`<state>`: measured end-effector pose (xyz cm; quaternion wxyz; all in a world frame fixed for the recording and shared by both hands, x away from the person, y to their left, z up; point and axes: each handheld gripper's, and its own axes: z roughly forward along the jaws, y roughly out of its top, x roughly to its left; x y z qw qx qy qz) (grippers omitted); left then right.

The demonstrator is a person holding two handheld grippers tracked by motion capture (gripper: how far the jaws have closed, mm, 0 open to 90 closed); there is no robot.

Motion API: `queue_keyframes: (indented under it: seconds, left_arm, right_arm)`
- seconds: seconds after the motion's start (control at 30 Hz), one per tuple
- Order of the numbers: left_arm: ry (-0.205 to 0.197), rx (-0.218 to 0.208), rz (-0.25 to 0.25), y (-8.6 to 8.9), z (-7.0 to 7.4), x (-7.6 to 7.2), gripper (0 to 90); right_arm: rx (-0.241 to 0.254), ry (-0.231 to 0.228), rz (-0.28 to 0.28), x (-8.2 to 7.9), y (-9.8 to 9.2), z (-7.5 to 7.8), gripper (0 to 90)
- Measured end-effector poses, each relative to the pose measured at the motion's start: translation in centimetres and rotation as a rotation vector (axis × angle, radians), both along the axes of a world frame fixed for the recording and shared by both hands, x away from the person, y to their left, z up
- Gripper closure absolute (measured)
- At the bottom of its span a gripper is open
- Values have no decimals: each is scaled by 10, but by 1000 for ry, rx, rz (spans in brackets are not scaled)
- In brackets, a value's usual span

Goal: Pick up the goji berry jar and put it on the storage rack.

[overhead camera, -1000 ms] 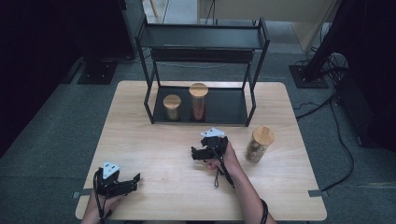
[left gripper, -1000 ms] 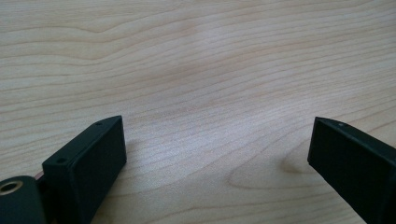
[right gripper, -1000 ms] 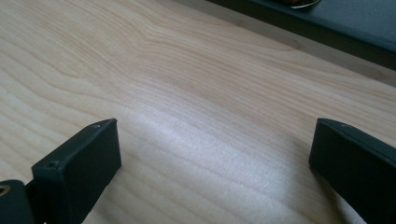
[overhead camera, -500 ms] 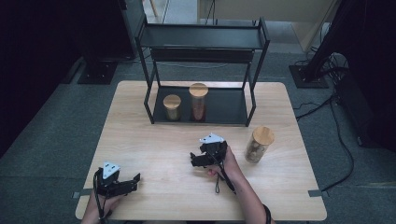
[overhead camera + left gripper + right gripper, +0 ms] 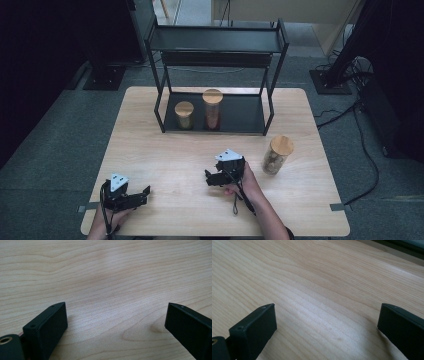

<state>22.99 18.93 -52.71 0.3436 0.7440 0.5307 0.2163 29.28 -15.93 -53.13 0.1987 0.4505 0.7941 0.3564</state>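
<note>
A wood-lidded jar (image 5: pixel 276 155) stands alone on the right part of the wooden table (image 5: pixel 165 155). Just left of it and apart from it, my right gripper (image 5: pixel 209 178) lies low over the table, open, jaws pointing left. In the right gripper view its jaws (image 5: pixel 327 306) stand wide with only bare wood between them. My left gripper (image 5: pixel 144 195) rests near the front left edge, jaws pointing right. It is open too, and the left gripper view (image 5: pixel 116 306) has plain wood grain between its jaws.
A black two-tier rack (image 5: pixel 217 47) stands at the back of the table. On its lower shelf sit a short jar (image 5: pixel 184 115) and a taller jar (image 5: pixel 212 109), side by side. Cables (image 5: pixel 360 125) and stand bases lie on the floor at the right.
My right gripper has drifted a little toward the table's near edge, staying open. The left gripper and the jars have not moved.
</note>
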Motion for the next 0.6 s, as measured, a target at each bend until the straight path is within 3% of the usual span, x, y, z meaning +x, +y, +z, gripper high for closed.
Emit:
queue_keyframes:
  seconds: [0.43,0.6]
  left_arm:
    - [0,-1,0,0,0,0,46]
    - [0,-2,-1,0,0,0,46]
  right_arm:
    - [-8,-9,6,-13,-7,0,16]
    - [-17,-32,6,-18,-9,0,16]
